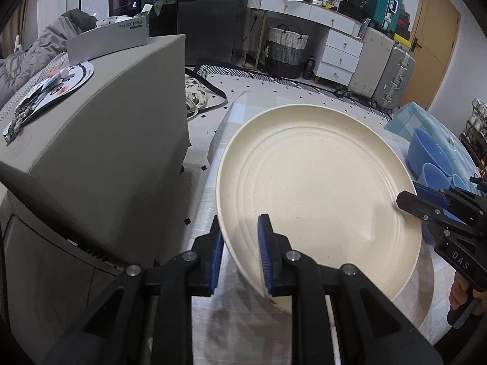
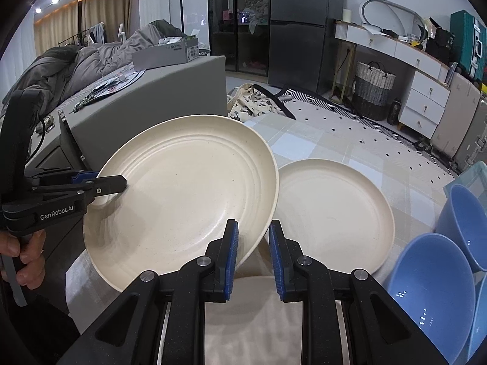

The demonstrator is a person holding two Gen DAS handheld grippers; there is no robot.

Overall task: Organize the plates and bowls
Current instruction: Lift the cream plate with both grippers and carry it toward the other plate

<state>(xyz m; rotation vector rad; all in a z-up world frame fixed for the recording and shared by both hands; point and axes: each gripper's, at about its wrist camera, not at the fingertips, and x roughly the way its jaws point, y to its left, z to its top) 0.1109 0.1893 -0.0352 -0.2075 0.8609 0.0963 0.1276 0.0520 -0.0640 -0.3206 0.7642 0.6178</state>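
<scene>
Blue-padded jaws of the left hand-held gripper (image 1: 240, 255) are closed down on the rim of a large cream plate (image 1: 316, 194), at about seven o'clock on the plate in the left wrist view. The right hand-held gripper (image 2: 252, 255) is likewise pinched narrow on the opposite rim, at about five o'clock in its own view — so the plate is carried between both, tilted and clear of the checked surface (image 2: 319, 140).

The step in hand is judged to be the carrying of this plate toward a stack. A second cream plate (image 2: 331, 213) lies flat on the surface just beside it, at three o'clock, and the next move would call for the held plate to be levelled, centred over that one and lowered before either grip is eased.

Counted: two cream plates; blue bowls (image 2: 432, 286) at four o'clock — at least two are seen, a third is cut off by the edge.
</scene>
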